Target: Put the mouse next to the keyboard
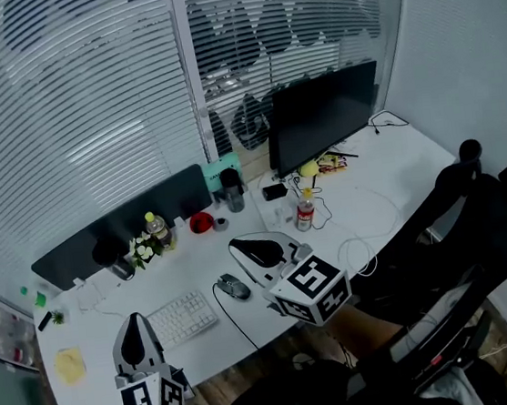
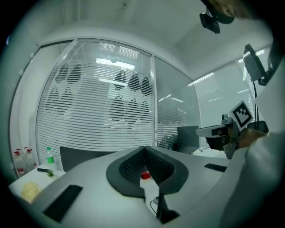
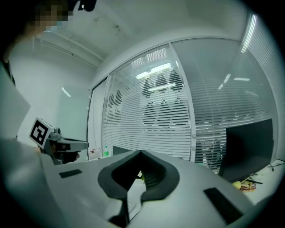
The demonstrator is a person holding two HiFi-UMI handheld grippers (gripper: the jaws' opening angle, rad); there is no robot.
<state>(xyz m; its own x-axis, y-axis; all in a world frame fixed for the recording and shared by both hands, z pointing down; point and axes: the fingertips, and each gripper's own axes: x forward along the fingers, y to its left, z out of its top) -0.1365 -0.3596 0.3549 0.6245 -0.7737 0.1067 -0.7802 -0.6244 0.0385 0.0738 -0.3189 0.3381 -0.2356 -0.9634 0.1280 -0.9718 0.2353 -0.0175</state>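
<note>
Our right gripper (image 3: 140, 154) and left gripper (image 2: 144, 149) are both closed on nothing, held above the desk (image 1: 388, 180). The mouse (image 1: 234, 286) already lies just right of the keyboard (image 1: 183, 317). We judge it placed, so we should pull away clear of its cable (image 1: 234, 319).

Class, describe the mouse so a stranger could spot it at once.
Find the long white desk. Near its front edge lies a white keyboard; just right of it sits the mouse, small, dark and rounded, unlike the pale flat keyboard.
</note>
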